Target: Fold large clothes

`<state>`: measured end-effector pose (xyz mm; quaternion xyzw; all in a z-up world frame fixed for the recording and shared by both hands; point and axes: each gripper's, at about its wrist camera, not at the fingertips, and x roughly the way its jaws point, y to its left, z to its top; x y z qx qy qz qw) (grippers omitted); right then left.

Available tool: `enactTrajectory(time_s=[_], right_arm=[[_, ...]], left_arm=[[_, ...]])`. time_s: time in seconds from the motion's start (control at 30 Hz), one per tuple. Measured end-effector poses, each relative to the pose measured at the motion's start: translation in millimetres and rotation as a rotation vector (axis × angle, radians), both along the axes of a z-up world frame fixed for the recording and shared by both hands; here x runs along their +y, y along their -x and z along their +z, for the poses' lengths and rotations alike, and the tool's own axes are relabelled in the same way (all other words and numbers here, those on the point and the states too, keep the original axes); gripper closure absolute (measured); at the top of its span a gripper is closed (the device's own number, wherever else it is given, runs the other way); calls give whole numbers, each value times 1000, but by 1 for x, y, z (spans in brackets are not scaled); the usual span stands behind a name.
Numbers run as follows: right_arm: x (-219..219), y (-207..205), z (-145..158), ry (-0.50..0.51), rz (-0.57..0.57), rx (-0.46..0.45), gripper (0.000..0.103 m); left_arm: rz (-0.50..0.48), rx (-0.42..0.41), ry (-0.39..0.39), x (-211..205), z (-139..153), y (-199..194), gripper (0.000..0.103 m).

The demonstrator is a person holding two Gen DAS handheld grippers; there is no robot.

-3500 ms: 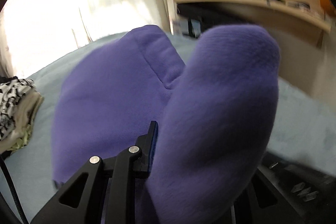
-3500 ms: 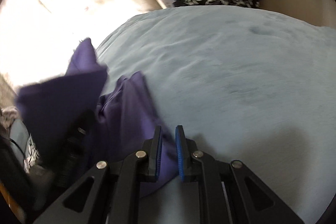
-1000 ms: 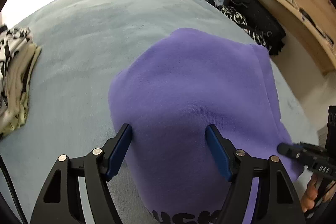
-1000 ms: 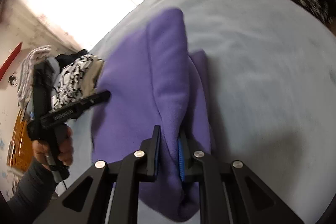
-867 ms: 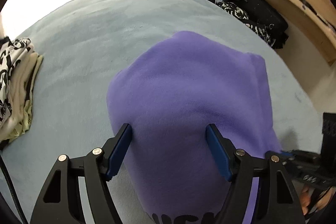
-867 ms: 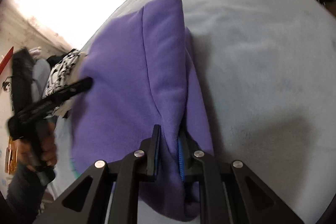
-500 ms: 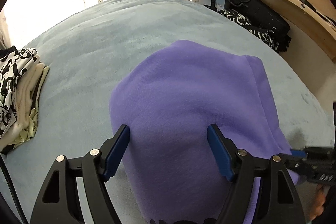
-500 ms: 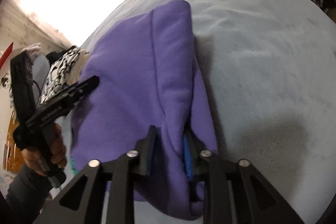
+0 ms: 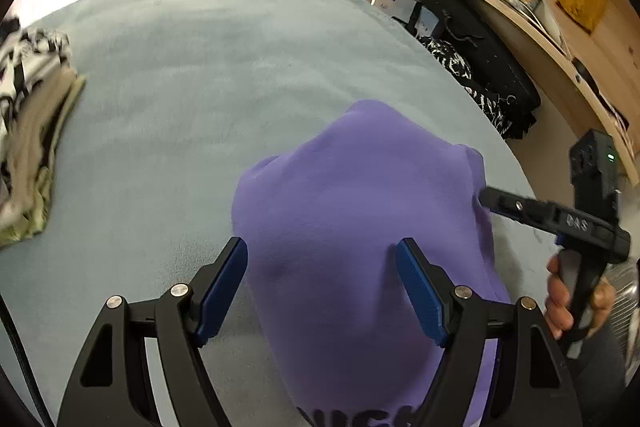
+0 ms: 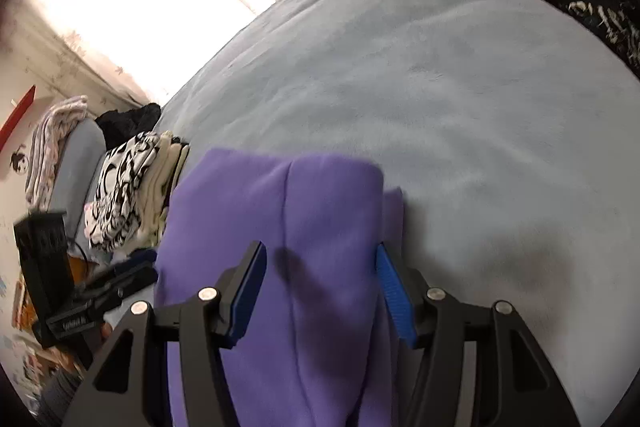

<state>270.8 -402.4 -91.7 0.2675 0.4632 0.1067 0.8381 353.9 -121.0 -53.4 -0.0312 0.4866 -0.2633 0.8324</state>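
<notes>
Step in hand: release after a fold. The purple garment (image 9: 360, 227) lies bundled on the grey-blue bed cover (image 9: 200, 67), and neither tool grips it.
Garment location: near edge of the bed, directly below both tools; a seam runs along its top in the right wrist view, and dark lettering shows at its near end in the left wrist view.
Left gripper (image 9: 322, 291): fingers spread wide, one blue pad on each side of the garment's near part, above the cloth and not pressing it.
Right gripper (image 10: 320, 287): jaws have just been opening; the garment (image 10: 288, 247) shows between the blue pads, but the pads stand clear of the cloth. View is blurred.
Pose: both tools point steeply down and forward over the bed. In the left wrist view the person's right hand (image 9: 572, 301) holds its tool by the handle at the garment's right side, its tip at the cloth edge.
Next move, as judged: the bundle looks rounded and uneven, so it calls for flattening or one further fold, then likely a transfer to the stack of folded clothes (image 10: 132, 187) at the bed's left side.
Risk, as judged: thick fleece may spring open once left alone.
</notes>
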Motion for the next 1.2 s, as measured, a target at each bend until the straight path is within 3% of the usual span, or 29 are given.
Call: enactTrajectory(time_s=[0.07,0.1,0.13,0.17,0.27,0.33,0.43,0.57,0.7,0.87,0.97,1.13,1.2], right_arm=[[-3,-11,-9,-31,7,18,46],[-4,-15,-14,-53,12,21,52],[-3,-18,-17,-51,19,30,61],[0,-20,-19,-15,17,36,89],[5,-18,-14,114,-31,32,91],[0,-17,-12,169,-90,12,92],[-8,-27,-45,142,-103,104,91],[-16,-29,-53,117,-117,120,88],[-16,-25,-49,161,-129,118,64],[-15,-4,-22,138,-153,79,58],[4,22,7,226,-145,1,58],[60,70,36,294,5,-142,58],[86,89,37,306,85,-170,58]], left_arm=[[4,36,35,5,-9,-7,28],[6,57,64,7,-13,-10,28],[6,65,78,6,-16,-11,28],[2,70,88,5,-19,-12,28],[-14,60,84,-4,-24,-13,28],[-18,35,64,-12,-25,-14,24],[-19,-18,3,-31,-27,-15,20],[-14,-66,-36,-39,-32,-14,14],[-2,-37,-2,-32,-38,-18,11],[52,16,12,-18,-26,-12,12],[59,-18,-3,-12,-11,9,16],[14,-72,-38,-9,3,64,46],[-2,-69,-16,-9,6,81,49]])
